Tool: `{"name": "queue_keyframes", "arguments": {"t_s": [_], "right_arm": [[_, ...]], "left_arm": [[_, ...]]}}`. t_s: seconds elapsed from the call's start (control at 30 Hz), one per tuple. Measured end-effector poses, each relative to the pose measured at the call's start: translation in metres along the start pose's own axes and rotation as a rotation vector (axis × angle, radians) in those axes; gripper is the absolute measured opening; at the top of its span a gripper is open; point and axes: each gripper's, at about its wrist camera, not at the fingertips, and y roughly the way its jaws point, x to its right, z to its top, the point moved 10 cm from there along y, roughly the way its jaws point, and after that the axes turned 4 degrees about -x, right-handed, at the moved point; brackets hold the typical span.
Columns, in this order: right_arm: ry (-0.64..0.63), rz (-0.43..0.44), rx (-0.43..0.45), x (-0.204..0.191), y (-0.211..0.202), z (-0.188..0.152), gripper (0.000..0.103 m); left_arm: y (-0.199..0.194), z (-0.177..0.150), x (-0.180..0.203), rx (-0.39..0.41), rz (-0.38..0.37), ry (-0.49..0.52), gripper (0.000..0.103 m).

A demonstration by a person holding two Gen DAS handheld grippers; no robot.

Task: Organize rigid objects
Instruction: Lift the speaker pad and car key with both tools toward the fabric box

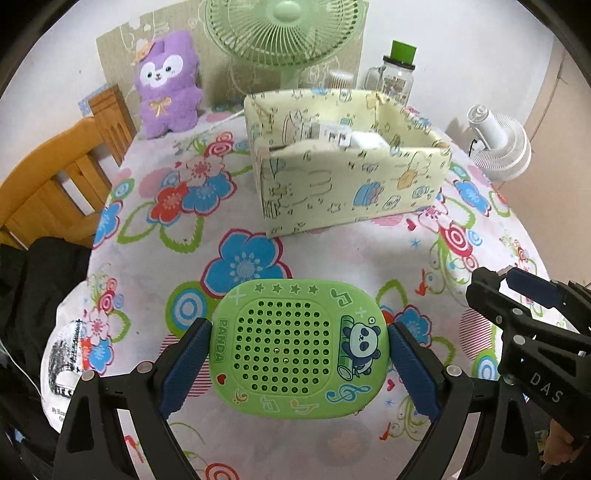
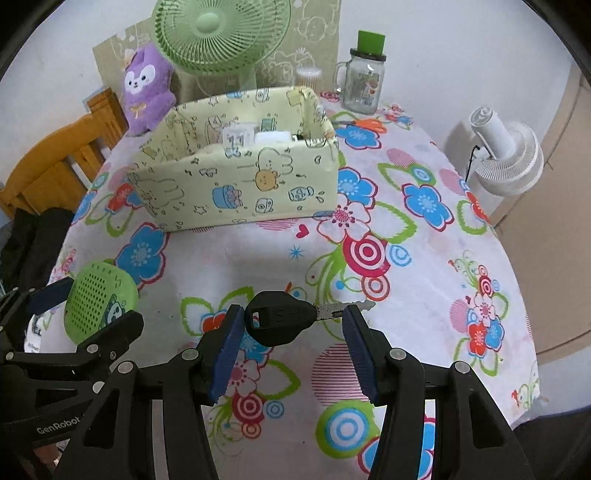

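A green perforated panda case (image 1: 295,350) hangs above the flowered tablecloth (image 1: 332,254), and my left gripper (image 1: 299,332) is shut on its two short sides with the blue pads (image 1: 188,354). A key with a black head (image 2: 280,317) lies crosswise between the pads of my right gripper (image 2: 293,317), which is shut on it, head against the left pad and blade against the right. A pale yellow cartoon-print box (image 1: 343,184) (image 2: 240,188) stands further back on the table with white items inside. The panda case (image 2: 99,299) also shows at the left of the right wrist view.
Behind the box stand a green fan (image 1: 284,33), a purple plush toy (image 1: 166,85) and a glass jar with a green lid (image 1: 399,74). A small white fan (image 1: 498,144) is at the right edge. A wooden chair (image 1: 51,184) is at the left. Orange scissors (image 2: 365,123) lie near the jar.
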Motion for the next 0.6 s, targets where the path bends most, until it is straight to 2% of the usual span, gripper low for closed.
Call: {"name": "queue_keyframes", "arguments": {"t_s": [0.3,0.6], "right_arm": [[-0.016,0.033,0.013,0.001,-0.012,0.009,0.057],[-0.031,0.054,0.027,0.005,-0.023,0.032,0.057]], "left_arm": [[-0.017,0.011,0.005,0.021,0.009,-0.018,0.095],[-0.031,0.032,0.012,0.053,0.023,-0.034,0.095]]}}
